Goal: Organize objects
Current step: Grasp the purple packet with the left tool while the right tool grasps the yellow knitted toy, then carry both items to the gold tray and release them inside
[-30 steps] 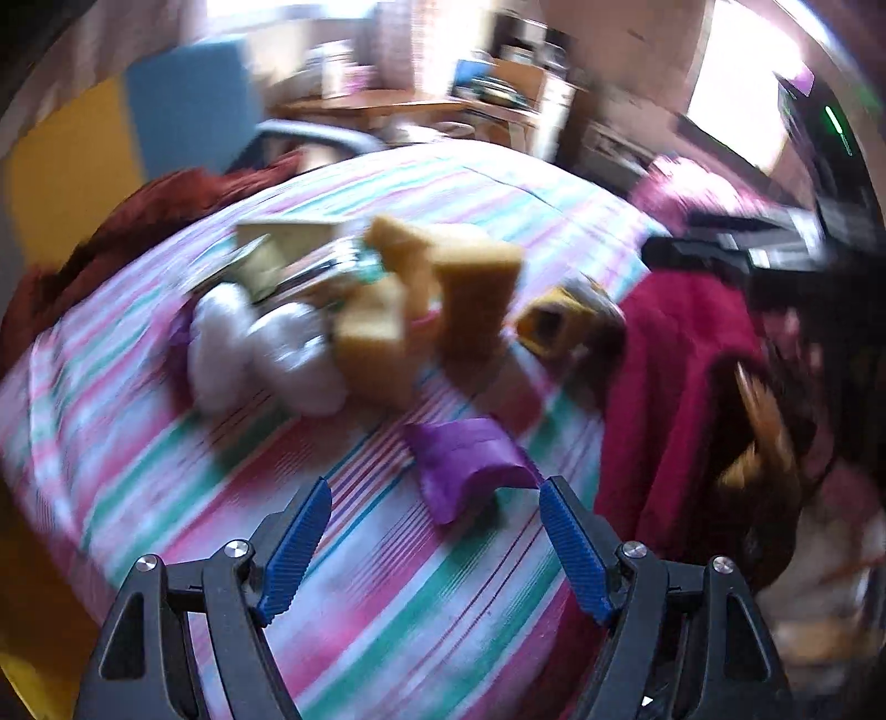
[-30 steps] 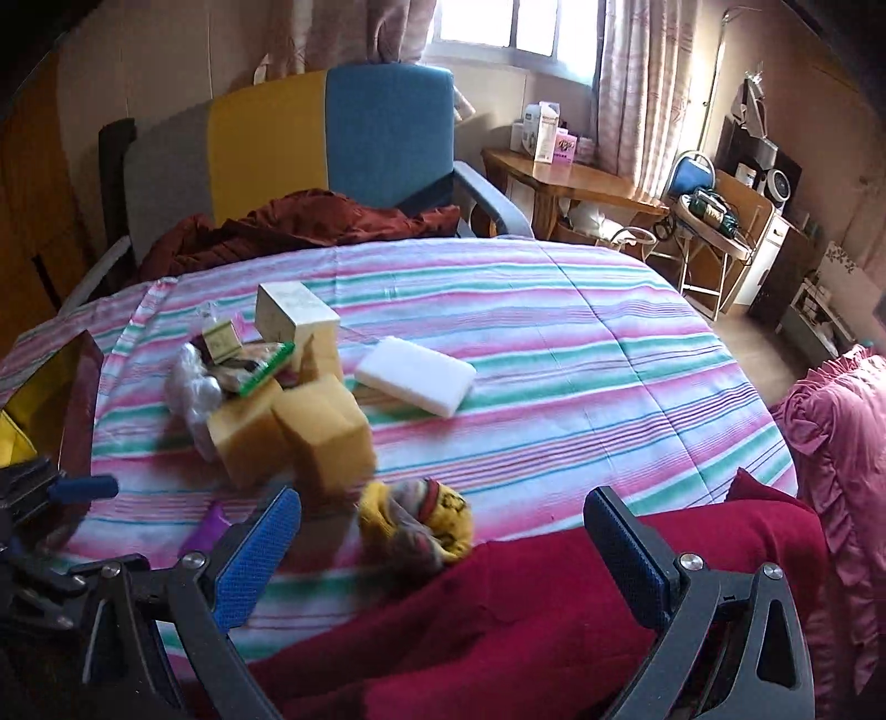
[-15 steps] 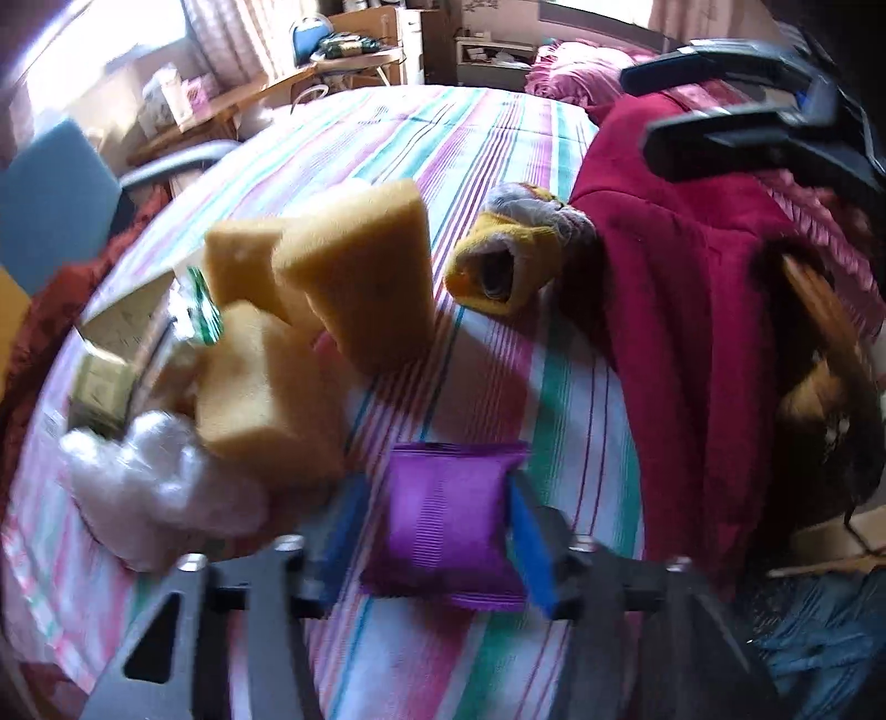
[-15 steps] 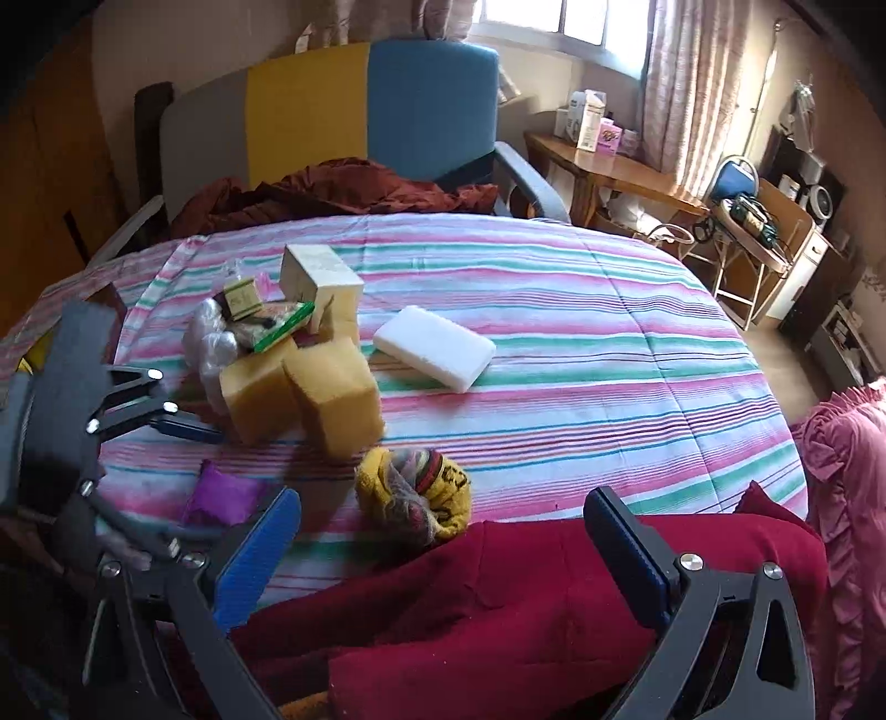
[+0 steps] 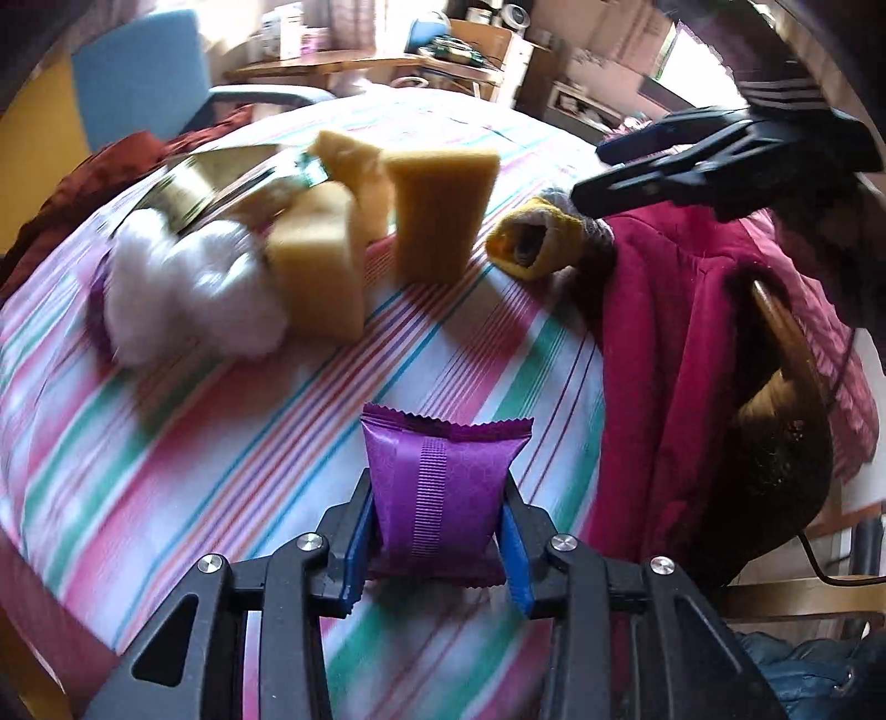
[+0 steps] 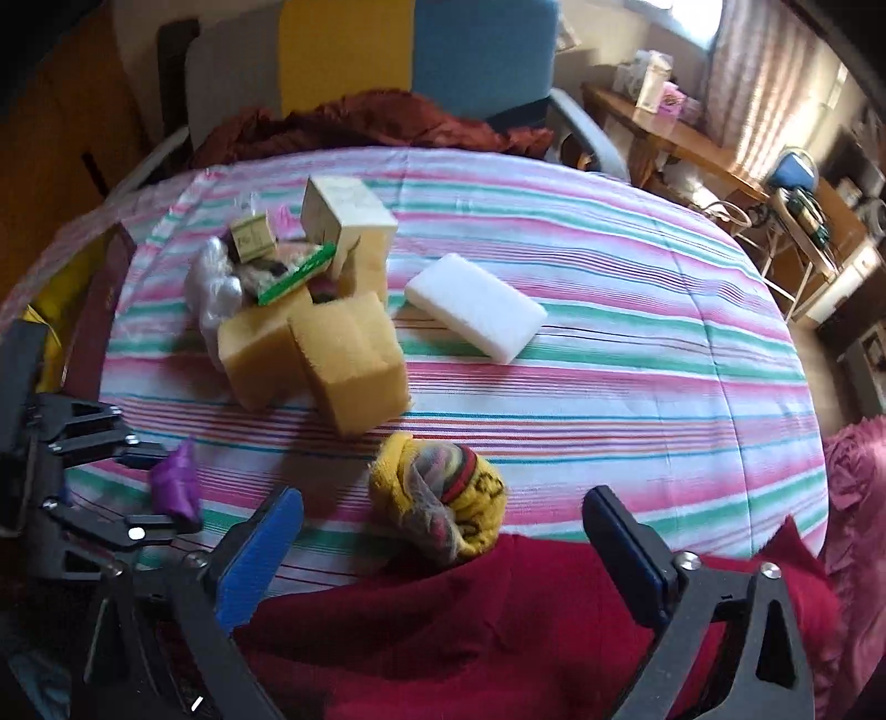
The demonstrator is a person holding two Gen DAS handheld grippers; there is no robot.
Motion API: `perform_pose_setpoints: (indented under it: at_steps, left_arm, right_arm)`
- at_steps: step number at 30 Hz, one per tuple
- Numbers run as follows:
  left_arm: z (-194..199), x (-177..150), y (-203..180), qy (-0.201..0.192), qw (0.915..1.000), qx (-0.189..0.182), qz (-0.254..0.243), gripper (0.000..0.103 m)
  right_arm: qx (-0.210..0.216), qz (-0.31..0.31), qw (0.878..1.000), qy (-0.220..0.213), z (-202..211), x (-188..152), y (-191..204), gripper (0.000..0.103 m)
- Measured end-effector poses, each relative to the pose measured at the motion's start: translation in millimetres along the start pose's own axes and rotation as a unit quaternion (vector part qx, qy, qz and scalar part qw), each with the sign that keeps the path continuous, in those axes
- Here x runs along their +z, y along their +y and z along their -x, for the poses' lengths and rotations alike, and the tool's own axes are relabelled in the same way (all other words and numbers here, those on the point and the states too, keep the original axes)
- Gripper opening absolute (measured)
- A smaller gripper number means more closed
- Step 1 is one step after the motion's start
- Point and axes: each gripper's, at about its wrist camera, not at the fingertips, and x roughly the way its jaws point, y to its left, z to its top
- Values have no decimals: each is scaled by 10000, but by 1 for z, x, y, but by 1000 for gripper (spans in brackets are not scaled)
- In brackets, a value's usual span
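Observation:
My left gripper (image 5: 434,548) has a purple snack packet (image 5: 443,487) between its blue pads; the jaws are still closing and the pads press its sides, low over the striped tablecloth (image 5: 221,471). In the right wrist view that packet (image 6: 174,484) sits in the left gripper (image 6: 149,487) at the table's near left. My right gripper (image 6: 443,498) hangs over a rolled yellow sock (image 6: 437,498). Its jaws are wide and closing, and the pads do not touch the sock. Yellow sponges (image 6: 349,360) stand behind it.
A white foam block (image 6: 476,307) lies mid-table. A pile with a cream box (image 6: 346,207), a small carton and a plastic bag (image 6: 213,288) sits left of it. A red garment (image 6: 498,626) covers the near edge. A yellow-and-blue chair (image 6: 476,50) stands beyond.
The left jaws went from wide apart to closed around the purple packet. The right gripper sank closer to the yellow sock and its jaws narrowed a little.

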Motion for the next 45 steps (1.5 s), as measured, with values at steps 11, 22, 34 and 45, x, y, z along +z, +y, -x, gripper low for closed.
perform_pose_setpoints:
  at_steps: [11,22,34,45]
  left_arm:
    - [49,-30,18,-539,9964,34,655,39]
    - [118,-63,52,-1435,9735,539,1697,39]
    - [183,-177,125,-1488,9073,2211,3254,40]
    - [186,-239,139,-1273,8745,2591,3899,50]
  right_arm:
    - [-217,181,9948,974,-47,9,3,46]
    - [243,183,9982,-510,67,6,41,42]
    - [1980,1300,9674,-898,34,97,250,42]
    - [2038,1469,9664,-542,-29,146,360,61]
